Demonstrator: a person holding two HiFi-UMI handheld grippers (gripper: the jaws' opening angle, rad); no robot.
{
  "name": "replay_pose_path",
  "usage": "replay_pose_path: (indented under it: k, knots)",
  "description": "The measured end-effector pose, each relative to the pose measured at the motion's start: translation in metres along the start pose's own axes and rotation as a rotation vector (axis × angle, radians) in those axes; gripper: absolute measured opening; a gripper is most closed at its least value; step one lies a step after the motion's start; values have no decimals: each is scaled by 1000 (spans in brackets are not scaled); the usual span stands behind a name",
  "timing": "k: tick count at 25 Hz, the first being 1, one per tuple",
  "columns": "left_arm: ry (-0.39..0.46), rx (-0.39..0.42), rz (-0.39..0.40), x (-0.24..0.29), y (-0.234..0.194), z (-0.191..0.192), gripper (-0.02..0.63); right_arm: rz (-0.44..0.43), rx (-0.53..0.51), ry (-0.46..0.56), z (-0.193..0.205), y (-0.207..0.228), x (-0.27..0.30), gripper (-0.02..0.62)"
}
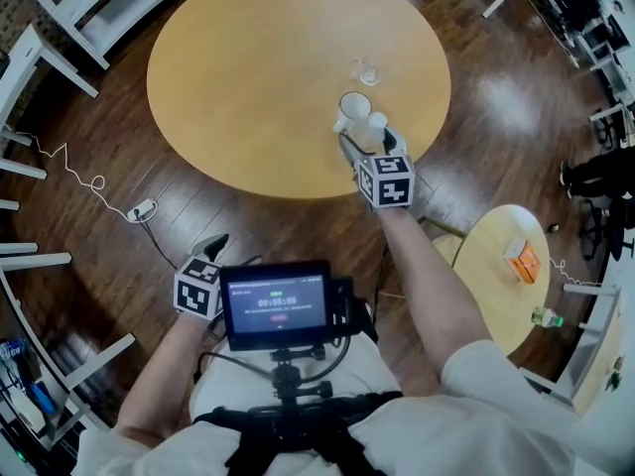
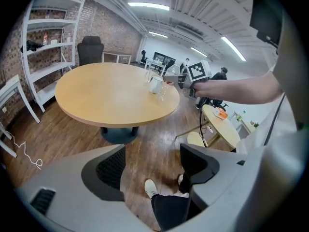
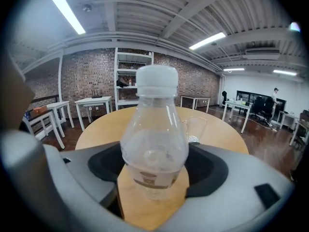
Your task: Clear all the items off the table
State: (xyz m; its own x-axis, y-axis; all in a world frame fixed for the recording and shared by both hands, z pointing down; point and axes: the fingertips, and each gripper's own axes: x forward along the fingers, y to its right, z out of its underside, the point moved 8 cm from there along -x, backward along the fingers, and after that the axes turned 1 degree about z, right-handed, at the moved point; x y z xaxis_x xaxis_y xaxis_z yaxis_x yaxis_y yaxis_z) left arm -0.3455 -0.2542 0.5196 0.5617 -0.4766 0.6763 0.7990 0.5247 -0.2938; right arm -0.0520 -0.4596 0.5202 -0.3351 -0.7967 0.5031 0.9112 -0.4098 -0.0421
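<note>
A clear plastic bottle (image 3: 154,134) with a white cap stands upright on the round wooden table (image 1: 248,77), near its front right edge. My right gripper (image 1: 371,145) is open, with the bottle (image 1: 377,124) between its jaws; the bottle rests on the tabletop. A white mug (image 1: 353,111) stands just left of the bottle, and a clear glass (image 1: 366,71) sits further back; the glass (image 3: 196,128) shows behind the bottle. My left gripper (image 1: 212,250) hangs open over the floor, short of the table, with nothing between its jaws (image 2: 152,164).
A small round side table (image 1: 496,266) at the right holds an orange box (image 1: 523,259) and a small bottle (image 1: 544,317). White shelving and chairs line the left. A cable with a plug block (image 1: 142,208) lies on the wooden floor.
</note>
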Motion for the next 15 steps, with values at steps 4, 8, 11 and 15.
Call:
replay_pose_path:
  k: [4, 8, 11, 15]
  knots:
    - [-1, 14, -2, 4, -3, -4, 354, -1, -1, -6, 0, 4, 0, 382]
    - [0, 10, -9, 3, -9, -4, 354, -3, -10, -24, 1, 2, 1, 382]
    - [2, 4, -15, 3, -11, -3, 354, 0, -17, -26, 0, 2, 1, 382]
    - [0, 6, -14, 3, -12, -2, 354, 1, -18, -31, 1, 0, 1, 382]
